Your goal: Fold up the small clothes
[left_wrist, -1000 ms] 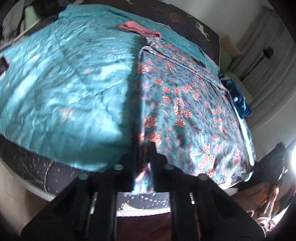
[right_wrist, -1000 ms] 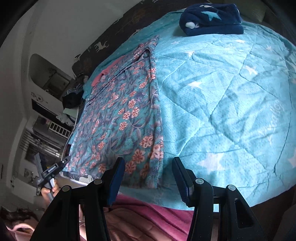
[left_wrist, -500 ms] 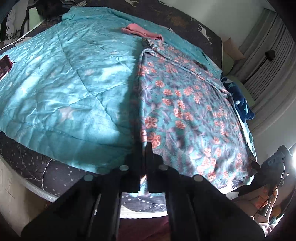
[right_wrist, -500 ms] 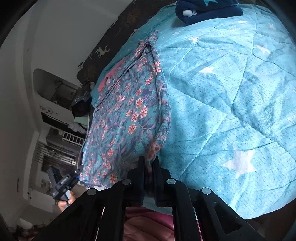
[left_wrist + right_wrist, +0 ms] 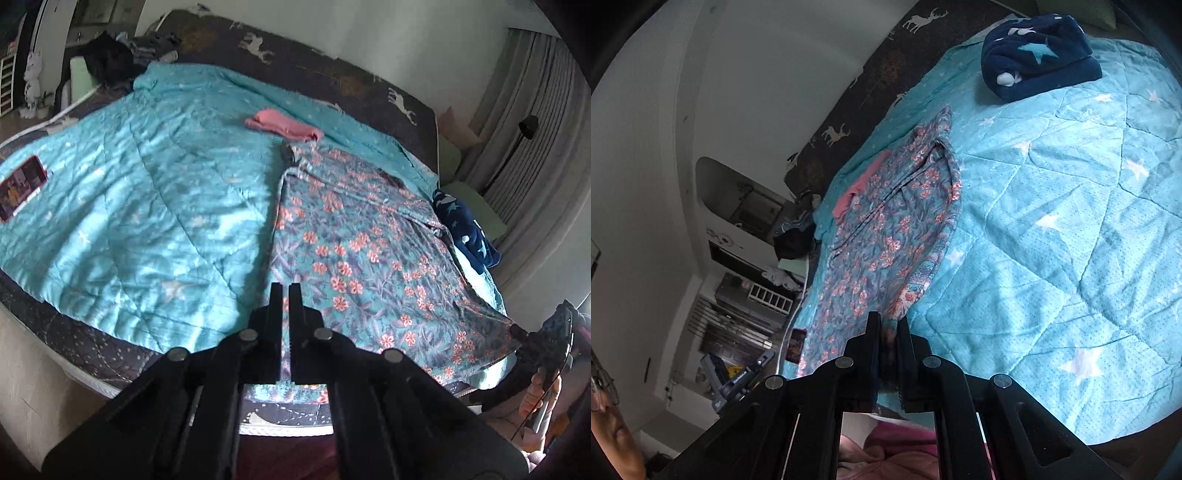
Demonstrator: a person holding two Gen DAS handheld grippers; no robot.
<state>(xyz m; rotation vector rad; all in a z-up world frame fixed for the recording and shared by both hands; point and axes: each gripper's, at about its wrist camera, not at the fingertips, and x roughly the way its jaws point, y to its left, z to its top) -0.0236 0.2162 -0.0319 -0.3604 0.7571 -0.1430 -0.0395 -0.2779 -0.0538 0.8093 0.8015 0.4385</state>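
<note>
A floral garment (image 5: pixel 369 251) in teal with orange flowers lies spread lengthwise on the turquoise quilt (image 5: pixel 147 206). My left gripper (image 5: pixel 284 295) is shut on the garment's near left hem corner. My right gripper (image 5: pixel 886 328) is shut on the near right hem corner of the same garment (image 5: pixel 897 229), and the hem is lifted slightly off the quilt (image 5: pixel 1052 240). The right gripper also shows at the far right of the left wrist view (image 5: pixel 546 336).
A folded pink item (image 5: pixel 284 125) lies past the garment's far end. A navy star-patterned fleece (image 5: pixel 1038 55) sits on the quilt's right side. A phone (image 5: pixel 22 184) lies on the left. The bed's front edge is just below both grippers.
Both grippers have closed on the garment's near hem corners; the right one was open a second ago. Both have since lifted and pulled back, raising the hem.
</note>
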